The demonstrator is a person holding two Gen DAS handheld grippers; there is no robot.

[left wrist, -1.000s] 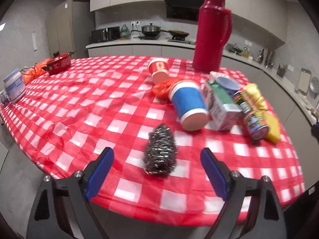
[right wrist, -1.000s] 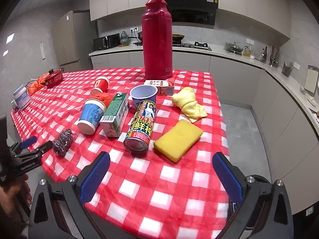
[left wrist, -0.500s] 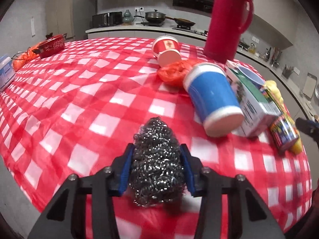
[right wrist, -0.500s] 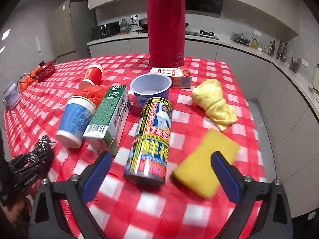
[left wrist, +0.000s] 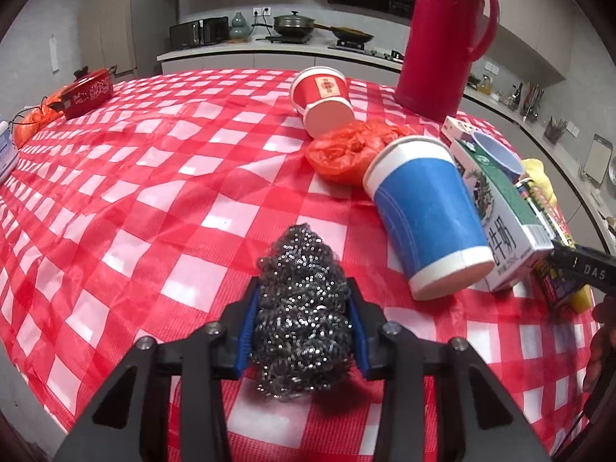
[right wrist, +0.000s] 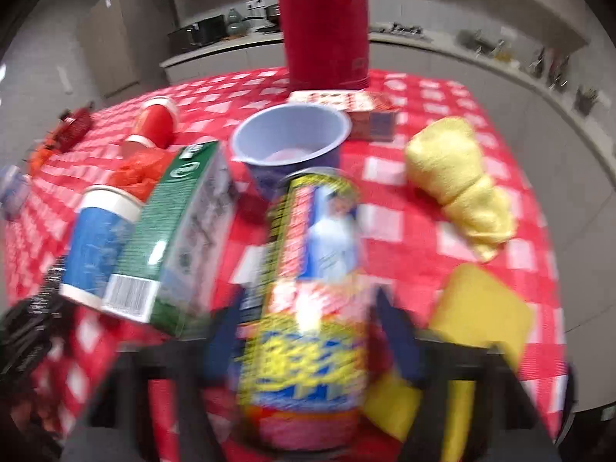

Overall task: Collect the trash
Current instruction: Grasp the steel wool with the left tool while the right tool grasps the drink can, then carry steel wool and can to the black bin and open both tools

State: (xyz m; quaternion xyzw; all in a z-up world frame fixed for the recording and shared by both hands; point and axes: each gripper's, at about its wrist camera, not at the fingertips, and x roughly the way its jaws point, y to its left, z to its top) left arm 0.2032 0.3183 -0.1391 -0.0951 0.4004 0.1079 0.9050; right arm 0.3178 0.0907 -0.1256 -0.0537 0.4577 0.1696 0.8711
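My left gripper [left wrist: 302, 331] is shut on a steel wool scrubber [left wrist: 302, 315] that rests on the red checked tablecloth [left wrist: 154, 192] near its front edge. My right gripper [right wrist: 313, 331] has its blue pads on either side of a lying printed can [right wrist: 312, 288]; the view is blurred, so contact is unclear. A blue paper cup [left wrist: 427, 215] [right wrist: 98, 242], a green milk carton [left wrist: 500, 211] [right wrist: 181, 246], a red paper cup [left wrist: 325, 98] [right wrist: 154, 123] and a crumpled orange bag [left wrist: 346, 146] lie between the grippers.
A tall red thermos [left wrist: 442, 34] [right wrist: 323, 23] stands at the back. A purple bowl [right wrist: 288, 142], a small box [right wrist: 346, 109], a yellow cloth [right wrist: 458, 177] and a yellow sponge [right wrist: 481, 308] lie to the right. A red pot [left wrist: 86, 92] sits far left.
My left gripper closed on the scrubber and stays there. My right gripper moved forward and down to the can, and its fingers came in around it.
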